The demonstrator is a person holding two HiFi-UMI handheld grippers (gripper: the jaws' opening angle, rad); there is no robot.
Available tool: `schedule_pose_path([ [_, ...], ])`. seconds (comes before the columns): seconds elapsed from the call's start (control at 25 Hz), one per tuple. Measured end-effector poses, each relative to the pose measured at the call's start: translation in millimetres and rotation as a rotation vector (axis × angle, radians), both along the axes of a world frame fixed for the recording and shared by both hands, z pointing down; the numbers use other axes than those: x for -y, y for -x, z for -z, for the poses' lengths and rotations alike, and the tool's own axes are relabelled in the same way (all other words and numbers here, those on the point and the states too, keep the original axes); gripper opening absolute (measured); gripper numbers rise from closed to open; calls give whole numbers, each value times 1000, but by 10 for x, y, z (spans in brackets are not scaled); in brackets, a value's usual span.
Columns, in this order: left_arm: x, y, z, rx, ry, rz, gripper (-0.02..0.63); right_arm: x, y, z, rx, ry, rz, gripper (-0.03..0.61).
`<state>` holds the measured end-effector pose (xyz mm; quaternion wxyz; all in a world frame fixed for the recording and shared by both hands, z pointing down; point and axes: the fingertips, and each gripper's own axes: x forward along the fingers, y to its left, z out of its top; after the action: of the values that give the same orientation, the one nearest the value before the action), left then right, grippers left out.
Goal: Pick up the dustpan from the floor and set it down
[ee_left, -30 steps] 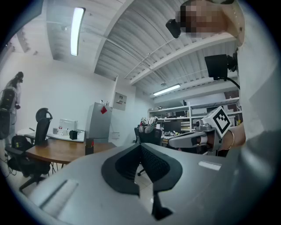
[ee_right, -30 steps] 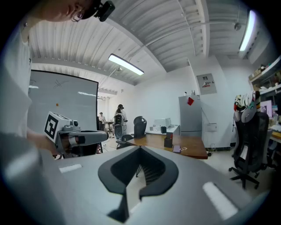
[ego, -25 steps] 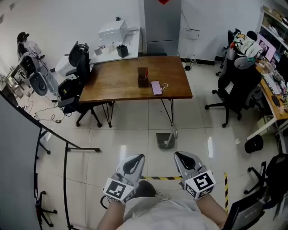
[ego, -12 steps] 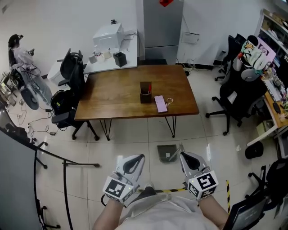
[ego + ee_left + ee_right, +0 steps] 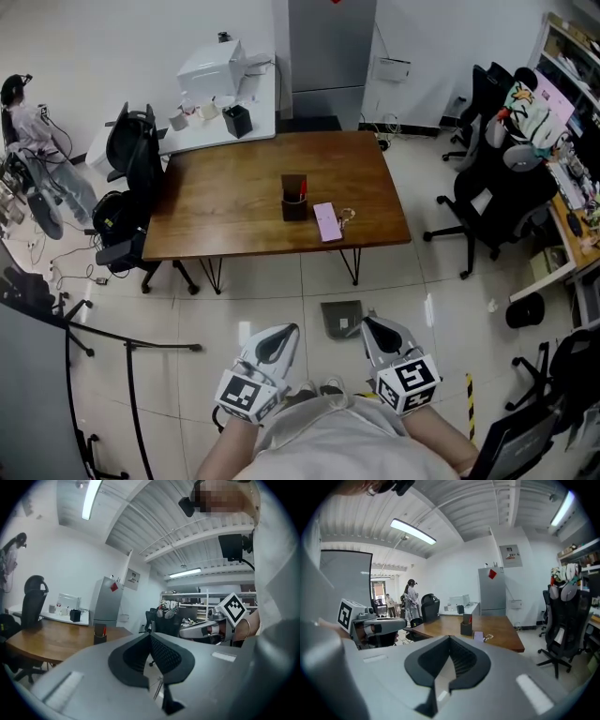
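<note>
- Office with a pale tiled floor (image 5: 234, 281); a brown wooden table (image 5: 244, 187) stands at 12 o'clock.
- The left gripper (image 5: 289, 330) and right gripper (image 5: 368, 323) both have jaws pressed together, empty.
- Better to part the right jaws first, then dip low.
- The flat grey plastic dustpan (image 5: 341, 317) lies on the floor at 12 o'clock, just beside the right gripper.

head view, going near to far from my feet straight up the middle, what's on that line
dustpan → wooden table → grey fridge
</note>
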<state>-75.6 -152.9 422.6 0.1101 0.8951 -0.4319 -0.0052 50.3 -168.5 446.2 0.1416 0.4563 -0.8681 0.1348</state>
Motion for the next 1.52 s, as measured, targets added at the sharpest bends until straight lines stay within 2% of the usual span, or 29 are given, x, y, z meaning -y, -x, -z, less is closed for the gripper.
schedule_pose_path([
  [0.04,21,-16,-31,-5,9,4,14,30,-35,-113,0,45,-3,23],
  [0.12,70,-53,-168,-9,31,7,14,99,-128,-485,-15,173,-10,298],
  [0.16,94,-79,-234,-10,45,7,14,125,-196,-707,-29,236,-17,364],
  [0.2,117,-110,-284,-9,61,6,14,144,-277,-928,-51,290,-23,402],
  [0.28,157,-175,-389,-5,85,-1,14,183,-449,-1341,-102,372,-35,430],
  [0.48,271,-232,-776,5,97,-7,14,462,-754,-2372,-183,536,-80,437],
  [0.6,334,-274,-1090,24,96,-1,14,605,-896,-3042,-200,646,-120,474],
  [0.76,399,-275,-1418,31,107,2,14,600,-951,-3735,-253,798,-131,474],
  [0.8,400,-268,-1454,31,107,1,14,554,-940,-3847,-266,834,-114,465],
  [0.84,400,-262,-1477,33,107,1,14,518,-919,-3914,-264,859,-94,429],
  [0.88,401,-256,-1495,33,105,0,14,516,-893,-3932,-246,862,-81,362],
  [1.0,422,-224,-1531,24,106,7,14,605,-871,-3906,-246,829,-89,258],
  [1.16,410,-233,-1479,17,117,10,14,565,-999,-3886,-345,816,-121,171],
  [1.24,371,-236,-1470,14,123,-1,14,497,-1126,-3853,-455,797,-112,72],
  [1.28,357,-227,-1475,12,126,-5,14,470,-1200,-3831,-524,785,-100,42],
  [1.4,334,-180,-1357,6,139,-9,14,371,-1360,-3666,-611,794,-112,2],
  [1.52,257,-130,-1096,-10,153,-22,14,285,-1338,-3336,-550,808,-143,0],
])
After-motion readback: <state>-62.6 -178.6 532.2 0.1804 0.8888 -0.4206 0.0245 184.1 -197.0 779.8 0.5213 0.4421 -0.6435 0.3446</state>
